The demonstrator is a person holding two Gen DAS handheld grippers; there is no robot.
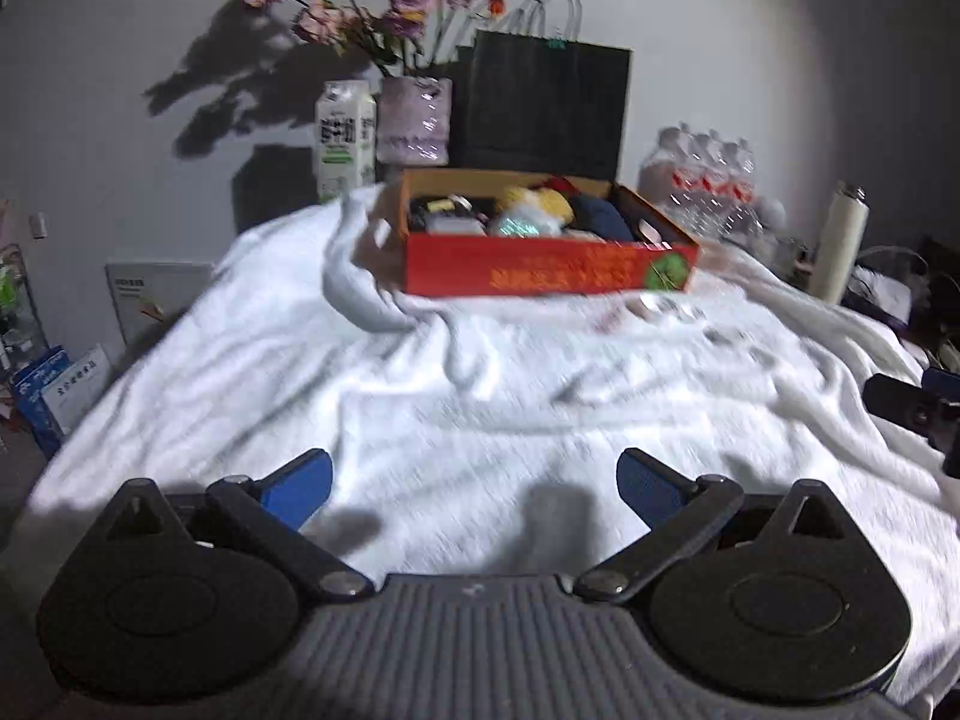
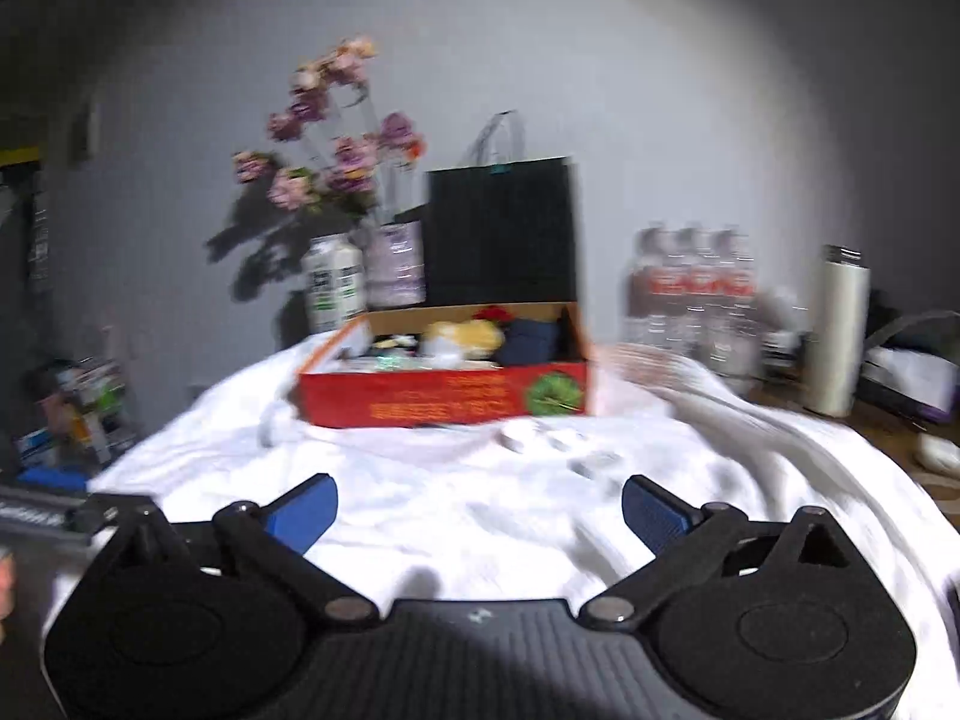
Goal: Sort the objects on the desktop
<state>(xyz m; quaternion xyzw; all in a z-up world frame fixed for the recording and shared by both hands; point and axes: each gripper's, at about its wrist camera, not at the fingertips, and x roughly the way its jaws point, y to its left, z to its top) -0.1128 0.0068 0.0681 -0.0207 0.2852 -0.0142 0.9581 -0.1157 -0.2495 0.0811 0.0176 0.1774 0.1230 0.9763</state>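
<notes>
A red cardboard box [image 1: 540, 270] stands at the far side of a table draped in a white cloth [image 1: 480, 420]. It holds several items, among them a yellow soft thing [image 1: 540, 201] and a dark blue thing [image 1: 603, 219]. The box also shows in the right wrist view [image 2: 444, 399]. A few small pale objects [image 1: 666, 306] lie blurred on the cloth in front of the box, also in the right wrist view [image 2: 540, 438]. My left gripper [image 1: 474, 486] is open and empty, low over the near cloth. My right gripper [image 2: 480, 510] is open and empty, likewise well short of the box.
Behind the box stand a black paper bag [image 1: 546, 108], a vase of pink flowers [image 1: 414, 120] and a milk carton [image 1: 345, 138]. A pack of water bottles [image 1: 702, 180] and a white flask [image 1: 843, 246] stand to the right. Clutter lies off the table's left edge.
</notes>
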